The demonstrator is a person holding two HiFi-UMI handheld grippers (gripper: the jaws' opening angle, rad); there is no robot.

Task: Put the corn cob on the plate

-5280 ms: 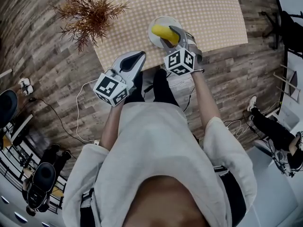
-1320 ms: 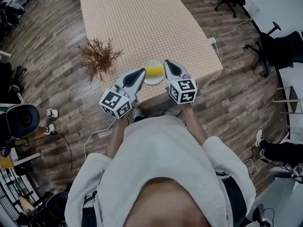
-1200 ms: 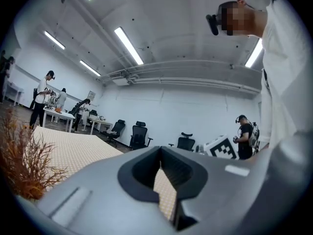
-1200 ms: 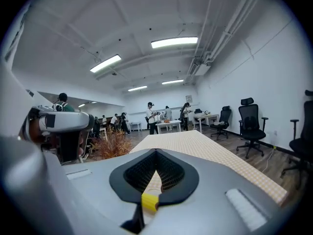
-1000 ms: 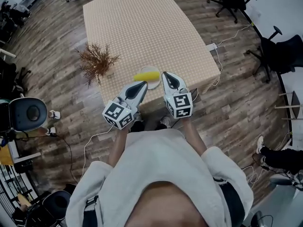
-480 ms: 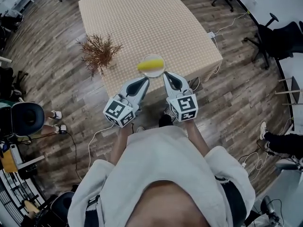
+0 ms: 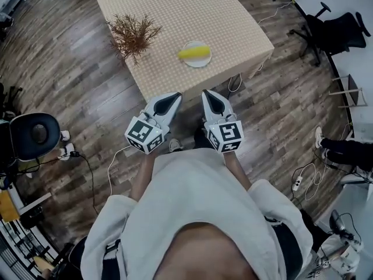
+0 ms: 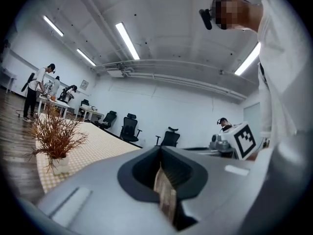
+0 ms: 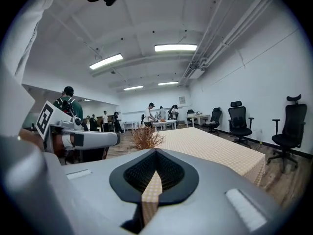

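The yellow corn cob (image 7: 194,53) lies on the white plate (image 7: 202,59) near the front edge of the checkered table (image 7: 175,7). Both grippers hover over the wooden floor, well short of the table and apart from the plate. My left gripper (image 7: 173,96) is shut and holds nothing; in the left gripper view its jaws (image 8: 161,150) meet with only a thin slit. My right gripper (image 7: 208,93) is likewise shut and empty, its jaws (image 9: 155,151) closed in the right gripper view. Neither gripper view shows the cob or the plate.
A dried brown plant (image 7: 135,34) in a small pot stands at the table's front left corner, also seen as the plant (image 8: 56,137) and the plant (image 9: 145,137). Office chairs (image 7: 336,31) stand at the right, another chair (image 7: 33,135) at the left. Cables (image 7: 111,162) trail on the floor. People stand in the background.
The person has stepped back from the table. Both grippers drew away from the plate and now hang over the floor. The corn cob stays on the plate.
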